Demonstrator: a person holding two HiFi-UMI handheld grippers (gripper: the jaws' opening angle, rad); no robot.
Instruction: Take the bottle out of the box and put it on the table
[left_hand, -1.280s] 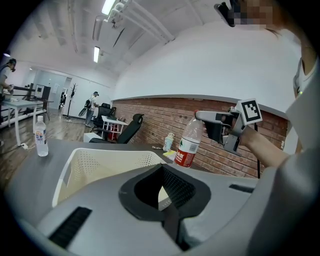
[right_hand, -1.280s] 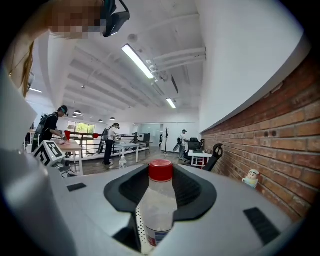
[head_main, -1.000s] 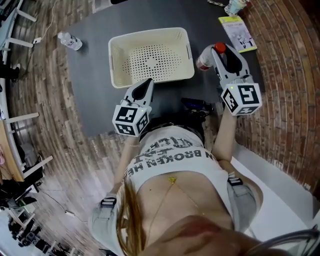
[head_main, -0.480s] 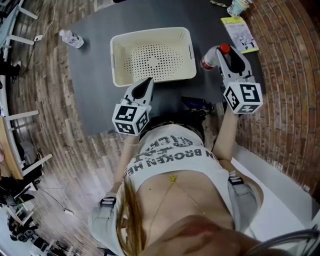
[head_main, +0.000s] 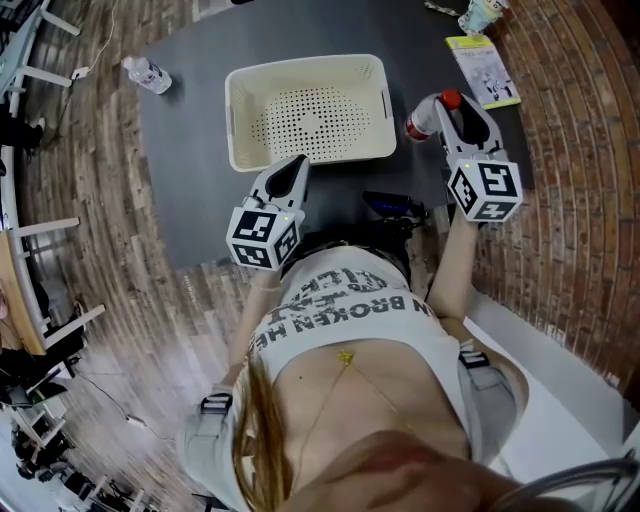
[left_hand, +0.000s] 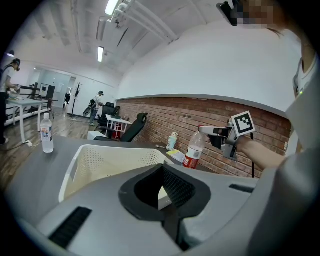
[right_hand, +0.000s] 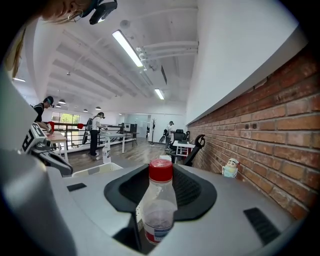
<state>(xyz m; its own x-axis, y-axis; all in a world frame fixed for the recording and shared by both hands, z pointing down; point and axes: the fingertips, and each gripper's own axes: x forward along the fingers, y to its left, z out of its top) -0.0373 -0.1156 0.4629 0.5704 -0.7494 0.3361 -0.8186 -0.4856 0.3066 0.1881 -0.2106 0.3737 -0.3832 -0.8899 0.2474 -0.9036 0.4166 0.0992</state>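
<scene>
Item: clear plastic bottle, red cap and red label, upright and out of the white perforated basket, which stood empty. Change recorded: over the preceding second the right gripper had carried the bottle a little further from the basket's right side and lower toward the dark grey table. The bottle now stood just beside the basket, clear of its rim. Whether the base had reached the tabletop could not be told. Assessment: removal complete and set-down under way, with release still to come. Right gripper: jaws part-way open and clamped on the bottle below the cap, one pad on either side of the neck and shoulder, so the bottle hung between them. Left gripper: unmoved at the near edge of the basket, pointing at its wall without touching it, fingertips drawn together and nothing between them. Also present: a second water bottle at the far left corner of the table, well apart from the work, and a booklet beyond the right gripper.
</scene>
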